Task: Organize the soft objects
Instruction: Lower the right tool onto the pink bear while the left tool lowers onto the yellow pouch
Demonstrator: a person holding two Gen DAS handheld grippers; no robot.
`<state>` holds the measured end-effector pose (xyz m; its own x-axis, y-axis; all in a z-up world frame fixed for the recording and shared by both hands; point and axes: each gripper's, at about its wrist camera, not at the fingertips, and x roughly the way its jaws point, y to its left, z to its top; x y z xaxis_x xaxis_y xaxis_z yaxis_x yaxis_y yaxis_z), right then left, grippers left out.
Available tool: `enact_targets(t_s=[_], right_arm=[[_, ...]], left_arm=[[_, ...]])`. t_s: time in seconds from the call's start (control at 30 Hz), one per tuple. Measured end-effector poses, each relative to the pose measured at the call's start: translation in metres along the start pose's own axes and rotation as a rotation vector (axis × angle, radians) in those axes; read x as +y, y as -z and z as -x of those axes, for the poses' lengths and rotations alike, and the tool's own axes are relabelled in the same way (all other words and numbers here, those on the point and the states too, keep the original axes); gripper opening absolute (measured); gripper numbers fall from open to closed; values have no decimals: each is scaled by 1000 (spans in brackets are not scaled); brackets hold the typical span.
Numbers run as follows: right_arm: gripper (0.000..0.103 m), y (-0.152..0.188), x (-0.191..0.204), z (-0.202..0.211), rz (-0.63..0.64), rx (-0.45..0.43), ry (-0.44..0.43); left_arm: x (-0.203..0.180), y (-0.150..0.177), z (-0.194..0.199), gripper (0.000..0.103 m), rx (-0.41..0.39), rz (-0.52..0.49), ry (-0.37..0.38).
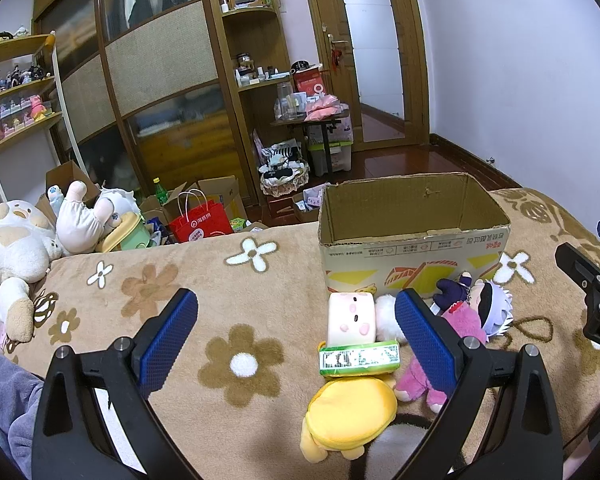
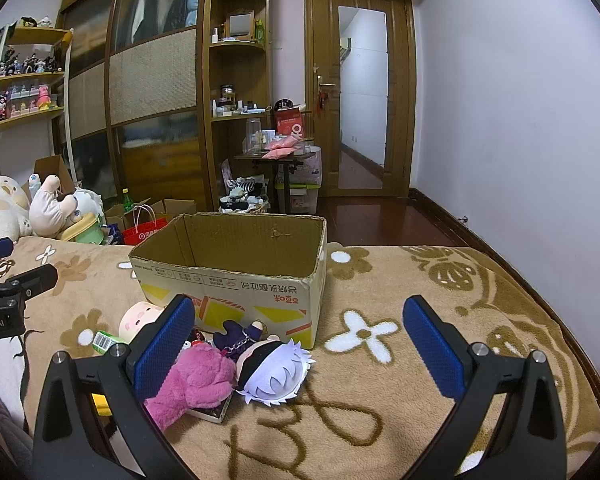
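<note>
An open, empty cardboard box (image 1: 414, 236) (image 2: 236, 276) stands on the beige flowered blanket (image 1: 240, 308). In front of it lie small soft toys: a pink block plush (image 1: 351, 318) (image 2: 137, 317) with a green tag, a yellow plush (image 1: 350, 412), a pink plush (image 2: 198, 382) (image 1: 462, 320) and a white-haired doll (image 2: 274, 372) (image 1: 494, 308) with a dark purple body. My left gripper (image 1: 296, 336) is open above the blanket, its right finger beside the pink block. My right gripper (image 2: 300, 344) is open, with the doll's head between its fingers and the pink plush against its left finger.
Large plush animals (image 1: 12, 252) pile up at the blanket's left end. Beyond the bed are a red bag (image 1: 200, 222), boxes, a wardrobe (image 1: 156, 80), shelves (image 1: 16, 92), a cluttered small table (image 1: 312, 120) and a door (image 1: 372, 48). The blanket is bare to the right of the box (image 2: 440, 300).
</note>
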<state>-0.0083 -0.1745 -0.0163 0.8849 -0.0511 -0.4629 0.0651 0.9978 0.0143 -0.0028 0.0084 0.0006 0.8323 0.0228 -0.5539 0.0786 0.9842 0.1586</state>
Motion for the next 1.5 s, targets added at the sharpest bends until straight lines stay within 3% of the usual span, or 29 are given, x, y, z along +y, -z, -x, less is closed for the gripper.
enact_targets(t_s=[0.33, 0.53, 0.97, 1.33, 1.5], right_arm=[[103, 5, 5, -8, 35, 42, -39], [103, 5, 10, -20, 10, 117, -56], [103, 10, 26, -54, 21, 244, -88], [103, 26, 42, -86, 47, 384, -153], [102, 32, 51, -102, 29, 455, -176]], left_arm=[[-6, 5, -8, 98, 69, -11, 23], [-16, 9, -19, 98, 139, -42, 54], [-31, 22, -56, 98, 325, -82, 98], [-27, 39, -86, 98, 509, -46, 113], [-26, 46, -96, 98, 550, -35, 117]])
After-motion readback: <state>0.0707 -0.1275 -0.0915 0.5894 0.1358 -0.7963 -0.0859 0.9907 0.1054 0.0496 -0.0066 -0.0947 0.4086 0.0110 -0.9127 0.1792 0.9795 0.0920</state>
